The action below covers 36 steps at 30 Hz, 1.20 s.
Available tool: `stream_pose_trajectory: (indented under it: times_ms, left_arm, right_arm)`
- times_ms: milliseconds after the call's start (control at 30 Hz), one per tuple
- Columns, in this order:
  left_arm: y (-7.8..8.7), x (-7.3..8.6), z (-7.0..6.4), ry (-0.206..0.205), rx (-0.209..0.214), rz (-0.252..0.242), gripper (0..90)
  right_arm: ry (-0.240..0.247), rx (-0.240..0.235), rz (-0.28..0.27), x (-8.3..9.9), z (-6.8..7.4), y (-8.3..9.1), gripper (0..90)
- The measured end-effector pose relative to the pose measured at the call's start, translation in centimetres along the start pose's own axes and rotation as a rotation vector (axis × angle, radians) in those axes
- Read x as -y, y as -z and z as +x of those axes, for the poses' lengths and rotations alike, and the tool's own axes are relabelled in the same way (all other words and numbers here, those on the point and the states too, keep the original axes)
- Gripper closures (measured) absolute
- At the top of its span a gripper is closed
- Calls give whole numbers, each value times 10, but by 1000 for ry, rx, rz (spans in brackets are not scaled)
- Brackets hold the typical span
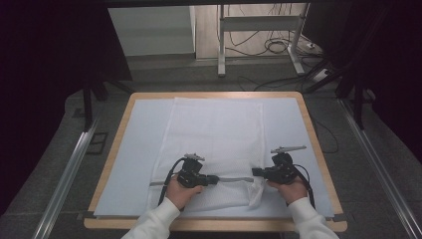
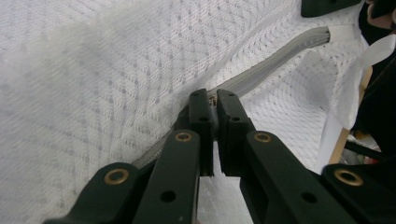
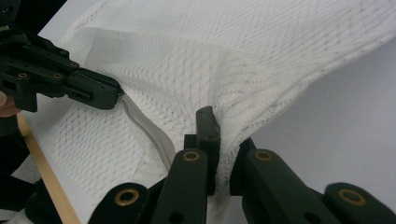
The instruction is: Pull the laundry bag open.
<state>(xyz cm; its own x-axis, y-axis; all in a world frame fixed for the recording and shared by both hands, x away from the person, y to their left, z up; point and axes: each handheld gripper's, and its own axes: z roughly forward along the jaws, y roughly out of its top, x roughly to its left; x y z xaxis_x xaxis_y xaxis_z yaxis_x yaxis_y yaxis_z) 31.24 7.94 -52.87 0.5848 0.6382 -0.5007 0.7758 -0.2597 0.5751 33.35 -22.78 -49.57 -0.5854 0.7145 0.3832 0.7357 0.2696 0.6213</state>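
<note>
Zipper pull (image 2: 212, 99) hidden between left tool (image 2: 211, 100) jaws.

Both forearms wear white sleeves (image 1: 154, 223), loose and softly creased at the cuffs. The left gripper (image 1: 215, 179) and the right gripper (image 1: 255, 172) are black, boxy blocks, each topped by a flat grey three-cornered plate (image 1: 194, 157) and trailing a thin black cable (image 1: 167, 178) that loops back past the wrist. Close up, the left gripper's jaws are matte black bars with squared tips, joined by brass-coloured rivets (image 2: 183, 136) and small round holes. The right gripper's jaws carry the same brass rivets (image 3: 191, 156) on angular black links.
</note>
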Motion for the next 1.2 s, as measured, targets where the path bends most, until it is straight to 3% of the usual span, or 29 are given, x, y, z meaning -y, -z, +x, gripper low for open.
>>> stream_pose_trajectory:
  times_ms: [1200]
  left_arm:
    - [32,15,21,45,-54,-38,866]
  right_arm:
    - [6,5,5,1,-1,-1,877]
